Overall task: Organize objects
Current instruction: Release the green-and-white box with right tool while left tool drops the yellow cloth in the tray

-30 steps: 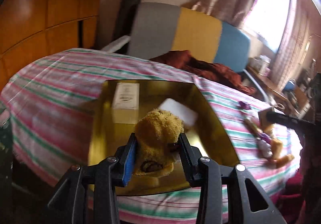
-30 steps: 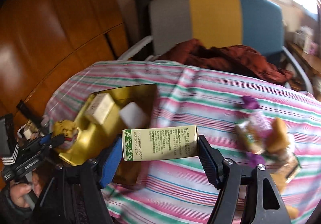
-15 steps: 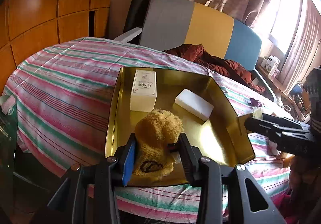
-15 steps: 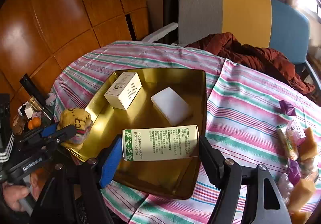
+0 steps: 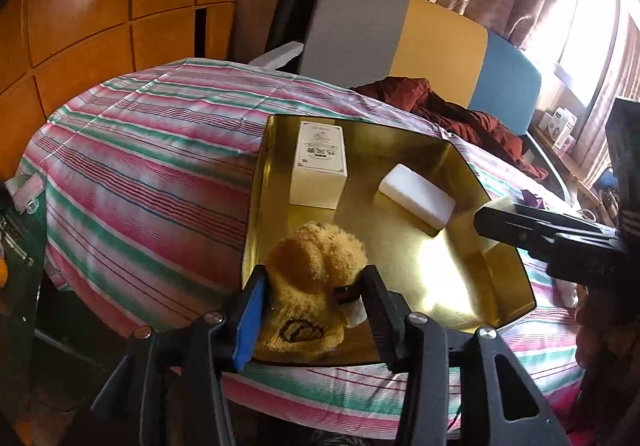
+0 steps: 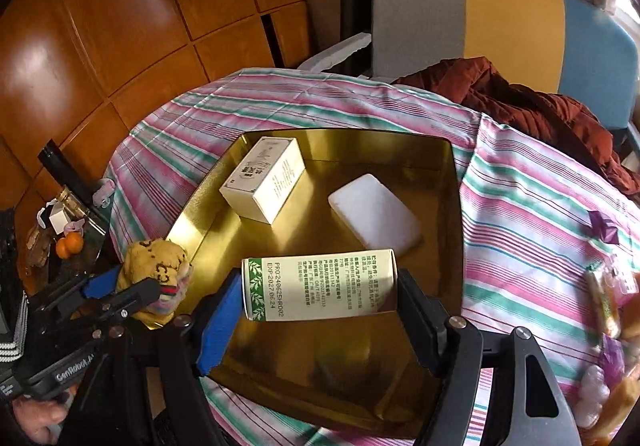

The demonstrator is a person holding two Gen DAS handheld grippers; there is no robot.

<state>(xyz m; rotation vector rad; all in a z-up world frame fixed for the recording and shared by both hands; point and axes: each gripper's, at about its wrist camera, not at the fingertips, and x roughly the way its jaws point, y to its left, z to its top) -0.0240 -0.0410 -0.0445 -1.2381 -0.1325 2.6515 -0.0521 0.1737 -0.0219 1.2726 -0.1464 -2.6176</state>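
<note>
A gold tray [image 5: 500,286] [image 6: 320,366] lies on the striped tablecloth [image 5: 140,166]. In it are a white carton [image 5: 320,166] [image 6: 264,182] and a white block [image 5: 416,196] [image 6: 374,212]. My left gripper [image 5: 314,286] is at the tray's near left corner. Its jaws are opening, but the pads still touch a yellow knitted toy [image 5: 312,270] [image 6: 156,266]. My right gripper [image 6: 320,278] hangs low over the tray's near half with its jaws opening. A cream and green box [image 6: 324,286] lies crosswise between them, slightly tilted, with slim gaps at both ends.
Wrapped snacks [image 6: 604,302] and a purple wrapper [image 6: 604,226] lie on the cloth right of the tray. A rust-red garment [image 6: 540,110] sits at the table's far edge before a grey, yellow and blue chair [image 6: 512,14]. A side table with oranges [image 6: 68,246] stands at the left.
Both grippers came forward and down over the tray, the right one moving left off the bare cloth. Both pairs of jaws have widened a little. The box now sits slightly askew.
</note>
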